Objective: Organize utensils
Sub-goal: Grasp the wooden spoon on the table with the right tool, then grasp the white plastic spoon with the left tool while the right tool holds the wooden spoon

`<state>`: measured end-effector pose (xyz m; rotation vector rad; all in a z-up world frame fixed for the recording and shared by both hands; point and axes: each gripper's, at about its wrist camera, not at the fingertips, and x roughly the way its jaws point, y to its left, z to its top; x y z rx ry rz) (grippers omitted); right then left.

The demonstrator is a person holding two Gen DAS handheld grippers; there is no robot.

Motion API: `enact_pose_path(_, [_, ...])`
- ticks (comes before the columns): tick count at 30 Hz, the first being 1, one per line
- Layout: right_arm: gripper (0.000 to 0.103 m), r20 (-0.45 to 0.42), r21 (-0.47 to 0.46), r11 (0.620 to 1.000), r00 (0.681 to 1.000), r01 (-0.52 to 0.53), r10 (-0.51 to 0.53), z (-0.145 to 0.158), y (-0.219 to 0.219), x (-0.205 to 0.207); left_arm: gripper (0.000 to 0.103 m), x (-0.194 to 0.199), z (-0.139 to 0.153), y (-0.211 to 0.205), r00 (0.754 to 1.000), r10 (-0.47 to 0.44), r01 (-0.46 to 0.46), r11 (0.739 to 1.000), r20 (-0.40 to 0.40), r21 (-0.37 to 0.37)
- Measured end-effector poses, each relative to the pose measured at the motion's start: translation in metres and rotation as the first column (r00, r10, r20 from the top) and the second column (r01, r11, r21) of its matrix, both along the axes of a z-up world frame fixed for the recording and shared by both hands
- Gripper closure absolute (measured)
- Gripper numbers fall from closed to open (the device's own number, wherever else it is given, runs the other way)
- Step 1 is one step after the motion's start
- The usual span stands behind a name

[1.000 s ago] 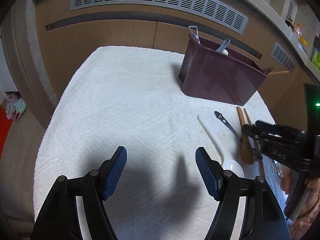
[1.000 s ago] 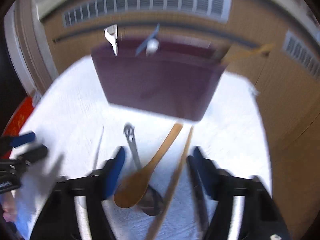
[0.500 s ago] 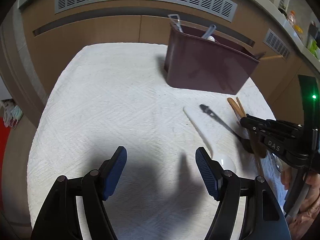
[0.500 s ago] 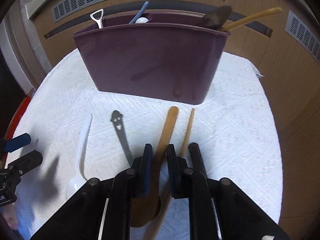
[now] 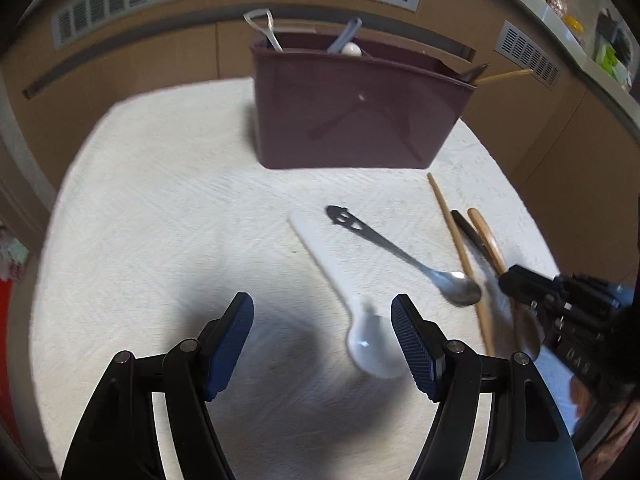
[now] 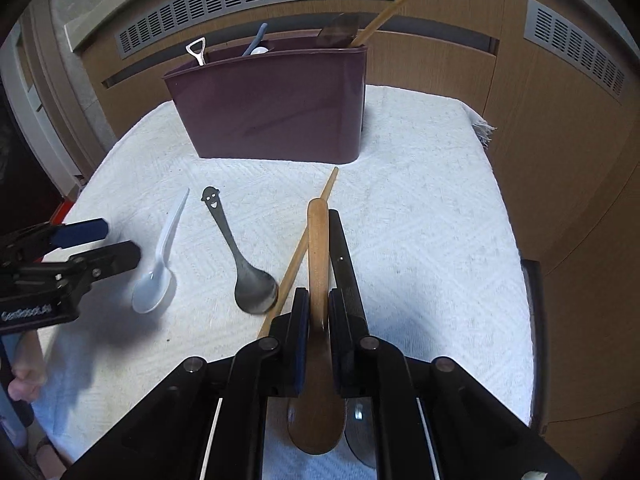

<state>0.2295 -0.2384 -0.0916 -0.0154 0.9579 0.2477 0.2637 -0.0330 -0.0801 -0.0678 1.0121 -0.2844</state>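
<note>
Your right hand-held gripper (image 6: pixel 318 314) pinches the wooden spoon (image 6: pixel 318 264), handle pointing straight ahead at the caddy (image 6: pixel 276 108); your left hand-held gripper (image 5: pixel 322 340) hangs spread.

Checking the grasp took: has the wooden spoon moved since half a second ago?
Yes. The wooden spoon, clamped in the right gripper, has risen off the towel, away from the chopstick beside it.

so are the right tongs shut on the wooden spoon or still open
Shut on it: the right tongs have both blue pads pressed against the wooden spoon, its bowl below them and its handle pointing toward the maroon caddy.
</note>
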Motion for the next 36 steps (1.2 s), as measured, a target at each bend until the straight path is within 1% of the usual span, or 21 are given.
enact_pose_path(2, [0.095, 0.003, 0.006, 1.000, 1.000, 0.003, -0.003, 0.000, -0.002, -0.005, 0.033, 0.013, -0.006, -0.002, 0.998, -0.011, 0.007, 0.998, -0.066, -0.064])
enact_pose_path(3, [0.095, 0.003, 0.009, 1.000, 1.000, 0.004, -0.004, -0.001, -0.003, -0.006, 0.036, 0.018, -0.007, -0.003, 0.997, -0.010, 0.005, 0.998, -0.078, -0.066])
enact_pose_path(4, [0.095, 0.004, 0.012, 1.000, 1.000, 0.006, -0.006, -0.001, -0.003, -0.007, 0.044, 0.022, -0.008, -0.006, 0.997, -0.003, -0.001, 0.998, -0.082, -0.055])
enact_pose_path(6, [0.095, 0.002, 0.025, 1.000, 1.000, 0.014, -0.014, -0.003, -0.006, -0.010, 0.046, 0.032, -0.012, -0.011, 0.995, -0.004, 0.000, 0.999, -0.096, -0.043])
enact_pose_path(7, [0.095, 0.001, 0.028, 1.000, 1.000, 0.013, -0.013, -0.004, -0.007, -0.011, 0.046, 0.036, -0.011, -0.013, 0.996, -0.001, -0.002, 0.999, -0.090, -0.038])
enact_pose_path(9, [0.094, 0.003, 0.021, 1.000, 1.000, 0.011, -0.011, -0.005, -0.007, -0.011, 0.051, 0.043, -0.011, -0.019, 0.996, -0.003, 0.001, 1.000, -0.085, -0.015])
enact_pose_path(11, [0.093, 0.001, 0.019, 1.000, 1.000, 0.008, -0.008, -0.005, -0.007, -0.011, 0.078, 0.045, -0.012, -0.024, 0.998, -0.008, 0.010, 1.000, -0.063, 0.025])
enact_pose_path(13, [0.092, 0.007, 0.046, 0.999, 1.000, 0.006, -0.006, -0.002, -0.010, -0.012, 0.086, 0.042, -0.013, -0.028, 0.998, -0.043, 0.045, 0.997, -0.040, 0.062])
enact_pose_path(15, [0.092, 0.015, 0.052, 0.999, 1.000, 0.004, -0.005, 0.001, -0.013, -0.010, 0.087, 0.033, -0.013, -0.029, 0.996, -0.087, 0.089, 0.992, -0.022, 0.091])
enact_pose_path(17, [0.092, 0.011, 0.042, 0.999, 1.000, -0.003, 0.003, 0.002, -0.011, -0.005, 0.087, 0.024, -0.013, -0.025, 0.993, -0.118, 0.120, 0.987, -0.022, 0.107])
enact_pose_path(21, [0.091, -0.028, 0.045, 0.998, 0.998, -0.052, 0.054, -0.001, -0.001, 0.004, 0.087, 0.004, -0.012, -0.011, 0.989, -0.145, 0.147, 0.979, -0.027, 0.138])
enact_pose_path(25, [0.091, -0.043, -0.007, 0.999, 0.998, -0.049, 0.048, -0.006, 0.007, 0.011, 0.086, -0.002, -0.011, 0.002, 0.990, -0.133, 0.137, 0.985, -0.051, 0.105])
enact_pose_path(27, [0.091, -0.064, -0.017, 0.999, 0.997, -0.047, 0.046, -0.011, 0.009, 0.015, 0.085, -0.001, -0.009, 0.007, 0.991, -0.119, 0.123, 0.990, -0.068, 0.069])
enact_pose_path(30, [0.090, -0.049, -0.048, 0.997, 0.997, -0.058, 0.056, -0.011, 0.012, 0.014, 0.085, 0.006, -0.008, 0.010, 0.989, -0.096, 0.099, 0.995, -0.109, 0.027])
enact_pose_path(36, [0.092, -0.034, -0.061, 0.996, 0.997, -0.072, 0.070, -0.010, 0.011, 0.011, 0.085, 0.019, -0.008, -0.006, 0.983, -0.123, 0.133, 0.989, -0.133, 0.062])
